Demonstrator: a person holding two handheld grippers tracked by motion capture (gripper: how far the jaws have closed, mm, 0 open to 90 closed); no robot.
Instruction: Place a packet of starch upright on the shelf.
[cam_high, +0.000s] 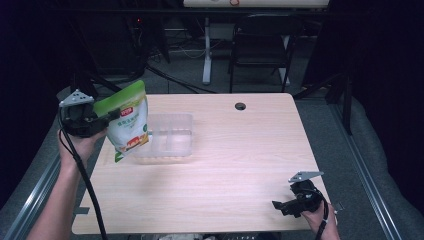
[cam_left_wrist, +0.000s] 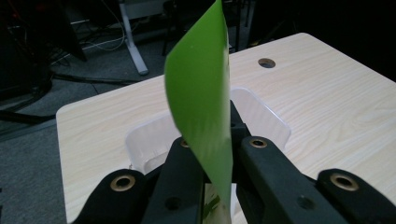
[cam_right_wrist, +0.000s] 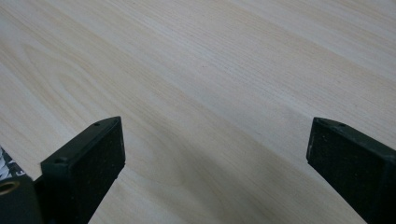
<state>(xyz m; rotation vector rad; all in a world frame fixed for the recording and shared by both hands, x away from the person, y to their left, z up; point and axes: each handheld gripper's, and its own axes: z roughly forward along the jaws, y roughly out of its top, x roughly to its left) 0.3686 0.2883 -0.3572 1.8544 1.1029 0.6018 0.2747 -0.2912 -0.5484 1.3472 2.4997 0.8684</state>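
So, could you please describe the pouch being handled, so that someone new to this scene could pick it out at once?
Start at the light wooden table and go to its far left corner, where a clear plastic tray sits. Just left of the tray, the left tool holds a pouch up off the table by its top edge. It is the one green-and-white printed thing here, with a bright green top.

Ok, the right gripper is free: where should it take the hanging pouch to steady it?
Probably the pouch's bottom edge, coming from the table's open right side. The left gripper already pinches the green top, the pouch hangs tilted beside the clear tray, and the right gripper is open.
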